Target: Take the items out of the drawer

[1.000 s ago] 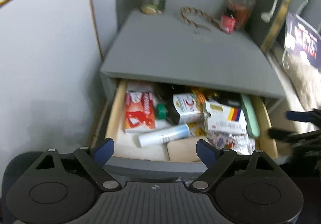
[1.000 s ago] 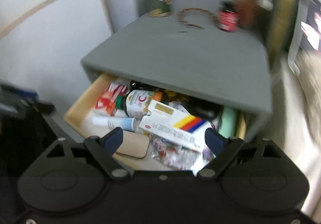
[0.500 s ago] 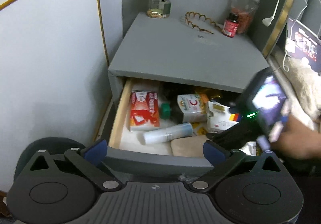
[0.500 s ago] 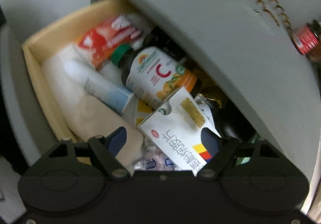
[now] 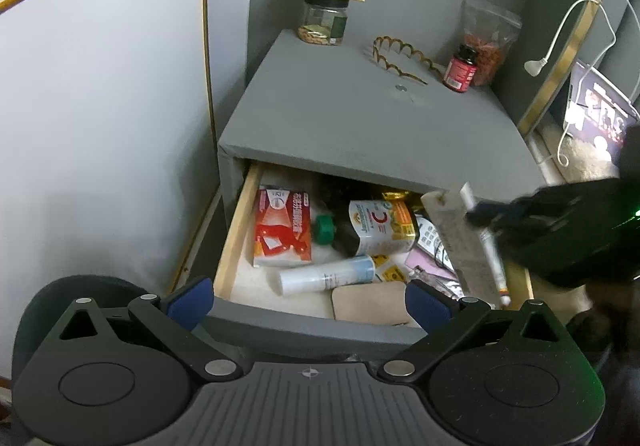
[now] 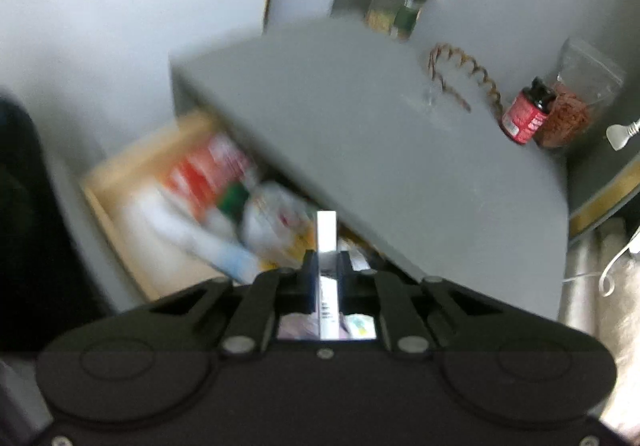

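My right tongs have just clamped a box, its faces unreadable edge-on. My left tongs gape empty over the drawer, blurred in the right view.

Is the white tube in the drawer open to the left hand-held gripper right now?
Probably yes: the left hand-held gripper is open, and the white tube lies uncovered near the drawer front.

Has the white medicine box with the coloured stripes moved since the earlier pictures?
Yes. The white medicine box, clamped in the right gripper, now stands tilted above the drawer's right side, lifted off the items.
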Demonstrator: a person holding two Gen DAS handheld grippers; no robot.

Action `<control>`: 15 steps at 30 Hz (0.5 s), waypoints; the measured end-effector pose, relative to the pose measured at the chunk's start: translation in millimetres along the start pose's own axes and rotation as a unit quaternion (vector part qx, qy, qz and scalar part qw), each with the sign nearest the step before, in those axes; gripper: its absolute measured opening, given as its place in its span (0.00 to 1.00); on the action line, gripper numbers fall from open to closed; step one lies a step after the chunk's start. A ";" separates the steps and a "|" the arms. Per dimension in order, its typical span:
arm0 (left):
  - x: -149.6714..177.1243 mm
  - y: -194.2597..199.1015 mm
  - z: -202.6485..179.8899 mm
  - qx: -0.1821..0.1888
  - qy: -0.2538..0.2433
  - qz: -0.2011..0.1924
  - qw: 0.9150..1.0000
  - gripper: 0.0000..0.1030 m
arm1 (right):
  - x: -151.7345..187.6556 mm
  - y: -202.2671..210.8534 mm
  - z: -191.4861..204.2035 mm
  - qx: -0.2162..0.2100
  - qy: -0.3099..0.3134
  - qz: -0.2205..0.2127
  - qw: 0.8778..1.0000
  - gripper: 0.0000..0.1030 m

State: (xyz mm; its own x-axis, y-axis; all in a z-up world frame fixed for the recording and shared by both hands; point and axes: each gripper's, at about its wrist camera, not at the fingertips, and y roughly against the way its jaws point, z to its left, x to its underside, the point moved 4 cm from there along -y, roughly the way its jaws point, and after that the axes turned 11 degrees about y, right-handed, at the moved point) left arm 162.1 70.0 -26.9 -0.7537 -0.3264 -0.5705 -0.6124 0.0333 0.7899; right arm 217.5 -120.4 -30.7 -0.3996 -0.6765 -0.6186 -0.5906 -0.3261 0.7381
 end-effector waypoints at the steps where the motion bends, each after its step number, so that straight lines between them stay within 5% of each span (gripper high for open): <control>1: 0.0 -0.5 -0.1 0.000 -0.001 0.000 1.000 0.98 | -9.6 8.8 -7.9 -0.012 -0.019 -0.014 1.000 0.07; 6: 0.9 -0.5 -0.7 0.006 0.001 0.004 1.000 0.98 | -44.5 19.6 -51.9 -0.070 -0.136 -0.070 0.986 0.07; 10: 2.7 0.4 -3.5 0.008 -0.009 0.002 1.000 0.98 | -64.6 -18.7 -93.8 -0.122 -0.240 -0.080 0.960 0.09; 13: 3.6 0.1 -3.7 0.003 -0.013 0.002 1.000 0.98 | -64.9 -56.1 -111.1 -0.059 -0.266 -0.041 0.961 0.42; 15: 2.9 0.8 -2.9 0.004 -0.012 0.001 1.000 0.98 | -65.3 -67.6 -109.8 0.003 -0.238 -0.011 0.971 0.46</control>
State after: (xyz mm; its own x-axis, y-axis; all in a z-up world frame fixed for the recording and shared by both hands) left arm 160.1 66.4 -27.3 -0.7603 -0.3028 -0.5747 -0.6128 0.0412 0.7891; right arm 360.5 -126.6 -10.6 -0.6645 -0.2866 -0.6901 -0.6064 -0.3328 0.7221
